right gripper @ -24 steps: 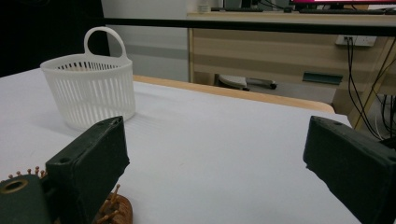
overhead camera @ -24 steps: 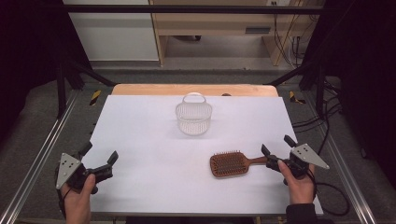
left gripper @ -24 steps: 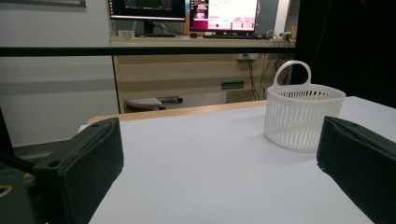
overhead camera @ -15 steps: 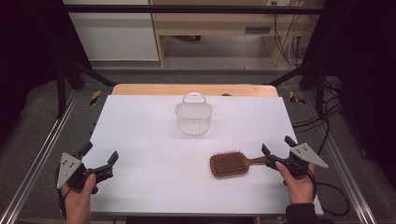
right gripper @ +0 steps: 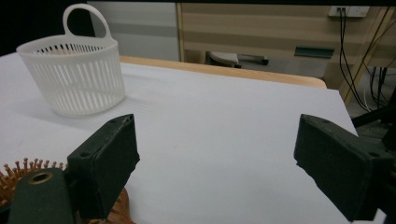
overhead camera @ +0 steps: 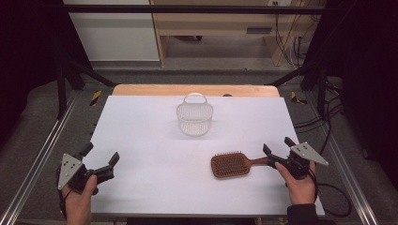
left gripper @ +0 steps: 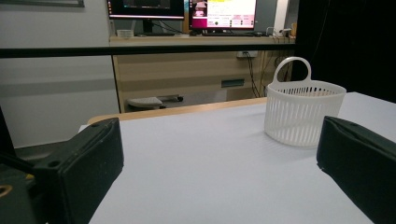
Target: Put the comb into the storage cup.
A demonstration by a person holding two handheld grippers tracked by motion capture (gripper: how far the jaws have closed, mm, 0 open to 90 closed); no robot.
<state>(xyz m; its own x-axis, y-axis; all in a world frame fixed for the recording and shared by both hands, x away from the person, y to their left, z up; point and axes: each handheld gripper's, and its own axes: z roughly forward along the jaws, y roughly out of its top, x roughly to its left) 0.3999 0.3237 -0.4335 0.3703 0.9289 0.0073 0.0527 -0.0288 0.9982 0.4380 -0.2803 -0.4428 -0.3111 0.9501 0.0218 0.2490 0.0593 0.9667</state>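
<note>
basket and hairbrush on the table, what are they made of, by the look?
Basket: looks like white moulded plastic, matte, with thin slotted walls and a one-piece loop handle. Hairbrush: body and handle appear to be brown wood, slightly glossy; the bristles look like wooden pins too, though plastic can't be ruled out.

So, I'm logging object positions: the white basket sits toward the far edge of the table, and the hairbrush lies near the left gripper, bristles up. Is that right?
Not quite. The hairbrush lies near the right gripper, bristles up, as the high view shows. The white basket does sit toward the table's far edge.
</note>
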